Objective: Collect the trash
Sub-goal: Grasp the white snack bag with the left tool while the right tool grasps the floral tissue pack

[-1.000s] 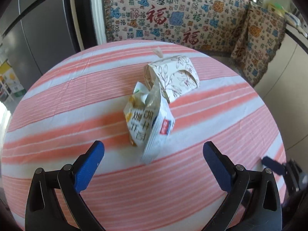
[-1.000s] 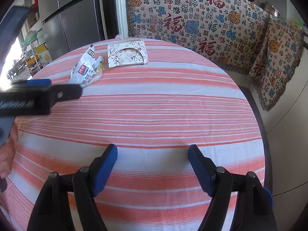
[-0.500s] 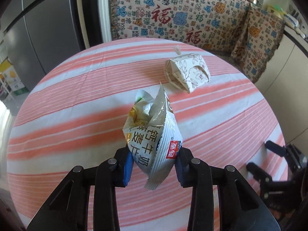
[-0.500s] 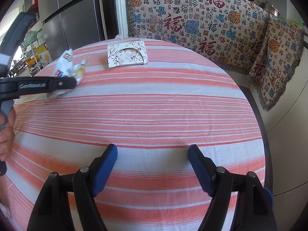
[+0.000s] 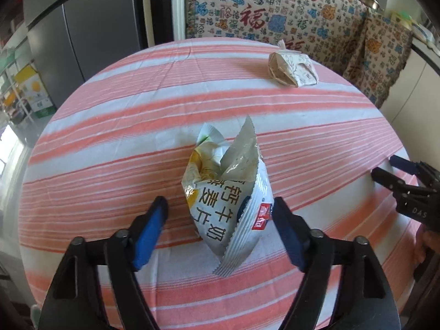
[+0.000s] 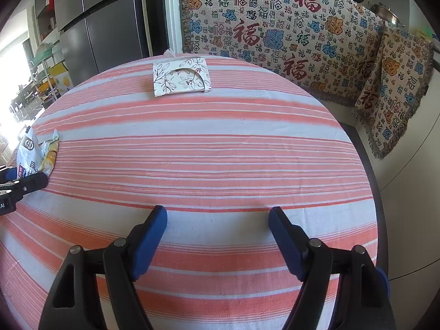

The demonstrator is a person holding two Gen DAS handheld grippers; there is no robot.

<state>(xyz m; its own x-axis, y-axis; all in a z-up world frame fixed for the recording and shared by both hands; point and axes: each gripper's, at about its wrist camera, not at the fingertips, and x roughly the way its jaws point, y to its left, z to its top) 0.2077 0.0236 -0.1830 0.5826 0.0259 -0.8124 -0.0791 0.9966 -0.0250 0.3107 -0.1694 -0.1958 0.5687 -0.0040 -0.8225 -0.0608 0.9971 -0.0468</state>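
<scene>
A torn white snack bag [image 5: 228, 200] with printed characters stands between the fingers of my left gripper [image 5: 219, 202]. Its jaws are opening: the left pad is clear of the bag and the right pad sits just at its side. In the right wrist view the same bag [image 6: 30, 151] shows at the table's far left, beside the left gripper's finger [image 6: 24, 184]. A flat floral paper pouch [image 5: 294, 67] [image 6: 180, 75] lies at the table's far side. My right gripper [image 6: 217, 211] hangs open over bare cloth, with nothing between its fingers.
The round table wears a pink and white striped cloth [image 6: 220, 151]. Behind it a patterned throw [image 6: 275, 27] covers a bench, and a grey fridge [image 5: 90, 22] stands at the back left. My right gripper [image 5: 398, 170] shows at the table's right edge.
My left gripper shut on the snack bag and carried it back across the table, away from the floral pouch. Now its jaws have parted again. The right gripper has stayed still.
</scene>
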